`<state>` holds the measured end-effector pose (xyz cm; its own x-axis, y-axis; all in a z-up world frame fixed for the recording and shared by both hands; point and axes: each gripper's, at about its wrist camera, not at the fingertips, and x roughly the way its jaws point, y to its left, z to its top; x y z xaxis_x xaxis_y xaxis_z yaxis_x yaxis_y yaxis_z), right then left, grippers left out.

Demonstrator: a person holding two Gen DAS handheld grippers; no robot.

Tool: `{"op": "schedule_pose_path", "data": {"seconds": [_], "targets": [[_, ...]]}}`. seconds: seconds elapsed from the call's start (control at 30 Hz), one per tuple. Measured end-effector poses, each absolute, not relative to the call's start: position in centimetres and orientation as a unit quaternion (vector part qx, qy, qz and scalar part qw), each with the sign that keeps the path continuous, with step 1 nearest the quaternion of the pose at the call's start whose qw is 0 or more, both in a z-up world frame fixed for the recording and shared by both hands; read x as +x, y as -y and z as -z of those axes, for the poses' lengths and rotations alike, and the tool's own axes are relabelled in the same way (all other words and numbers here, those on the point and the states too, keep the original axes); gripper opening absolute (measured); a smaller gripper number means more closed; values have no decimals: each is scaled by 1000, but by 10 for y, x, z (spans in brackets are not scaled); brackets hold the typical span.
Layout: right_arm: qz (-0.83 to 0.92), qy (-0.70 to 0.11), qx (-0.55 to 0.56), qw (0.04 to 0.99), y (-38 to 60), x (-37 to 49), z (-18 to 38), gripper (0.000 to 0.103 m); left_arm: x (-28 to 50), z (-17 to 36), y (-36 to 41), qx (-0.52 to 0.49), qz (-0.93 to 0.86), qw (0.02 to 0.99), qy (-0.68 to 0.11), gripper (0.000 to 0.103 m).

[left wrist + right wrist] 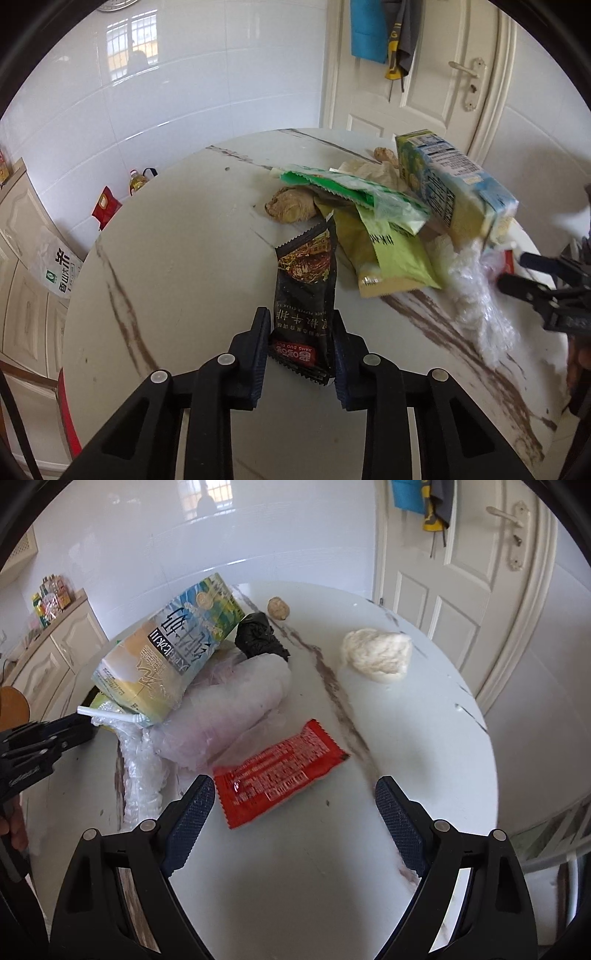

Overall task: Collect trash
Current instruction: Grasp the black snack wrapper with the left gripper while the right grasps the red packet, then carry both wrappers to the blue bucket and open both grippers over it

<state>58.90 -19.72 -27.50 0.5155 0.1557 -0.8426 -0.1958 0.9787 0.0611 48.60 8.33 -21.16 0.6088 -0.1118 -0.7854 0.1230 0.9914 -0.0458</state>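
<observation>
My left gripper (301,332) is shut on the lower part of a black snack wrapper (306,291), which stands up from the white marble table (166,295). Behind it lie a green wrapper (351,188), a yellow-green wrapper (391,262), a drink carton (454,188) and clear crumpled plastic (476,295). My right gripper (295,801) is open above the table, with a red wrapper (280,771) lying between and just beyond its fingers. The carton (173,653), clear plastic (229,712) and a black bag (258,635) lie left of it.
Ginger pieces (291,206) lie by the pile. A white dough-like lump (376,653) and a small brown ball (279,608) sit farther back. A white door (461,572) and tiled wall stand behind. A cabinet (18,236) and rice bag (55,269) are left.
</observation>
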Motion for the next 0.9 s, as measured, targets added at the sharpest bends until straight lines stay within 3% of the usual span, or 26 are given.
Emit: {"op": "schedule_pose_path", "data": {"seconds": [0.27, 0.43, 0.5, 0.77, 0.9], "targets": [[-99, -479, -69, 870, 184, 597, 278, 85, 464, 203, -73, 3, 84, 897, -434, 26], [-109, -472, -71, 872, 194, 584, 272, 44, 454, 199, -64, 2, 96, 897, -431, 26], [-111, -474, -68, 871, 201, 581, 270, 36, 449, 197, -61, 1, 98, 898, -429, 26], [-138, -464, -20, 875, 233, 557, 265, 18, 425, 183, -46, -3, 114, 903, -413, 26], [-151, -461, -2, 874, 245, 542, 263, 15, 411, 171, -32, 3, 130, 907, -401, 26]]}}
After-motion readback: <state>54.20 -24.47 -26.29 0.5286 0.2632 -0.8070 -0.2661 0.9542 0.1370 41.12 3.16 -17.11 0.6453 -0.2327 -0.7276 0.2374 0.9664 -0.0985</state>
